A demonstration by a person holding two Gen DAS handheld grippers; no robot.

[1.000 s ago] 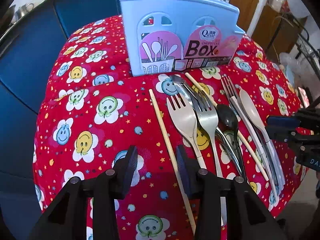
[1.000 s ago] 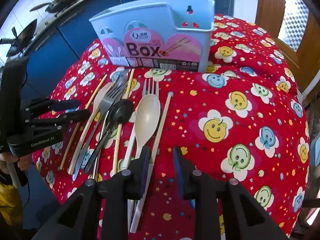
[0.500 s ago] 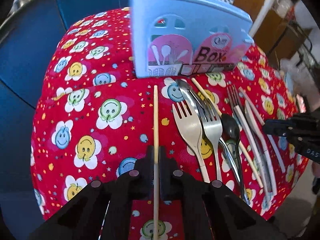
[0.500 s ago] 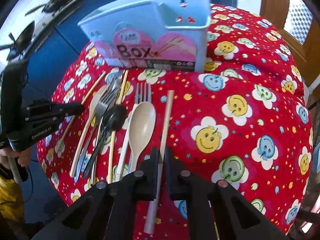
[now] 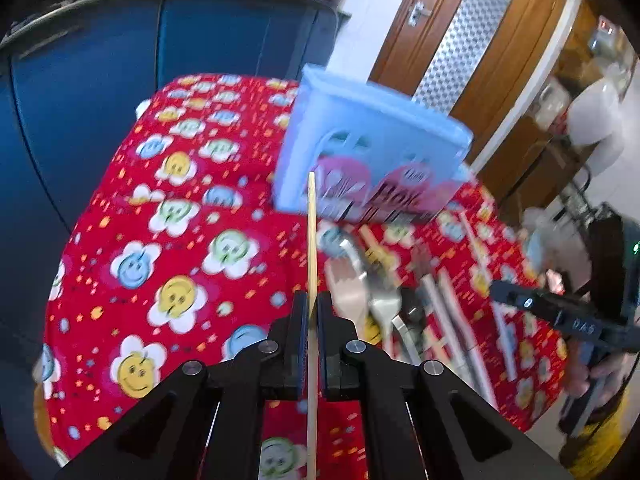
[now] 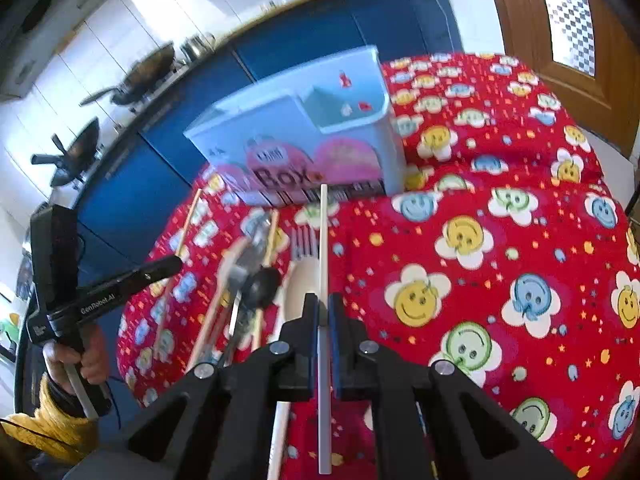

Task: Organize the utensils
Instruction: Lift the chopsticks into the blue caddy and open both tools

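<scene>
The left tool [image 5: 311, 312] is clamped on one wooden chopstick [image 5: 311, 240], its tip reaching up the frame's centre in front of the blue utensil box [image 5: 372, 152], which stands blurred at upper centre on the red smiley-patterned counter [image 5: 160, 240]. The right tool [image 6: 323, 312] is pinched tight on one white chopstick [image 6: 323, 248], pointing at the box's label. Left of it in the right wrist view lie a beige spoon [image 6: 298, 292], a black spoon [image 6: 262, 284], a fork [image 6: 302, 242] and another wooden chopstick [image 6: 269, 240]; the rest is too blurred to count.
</scene>
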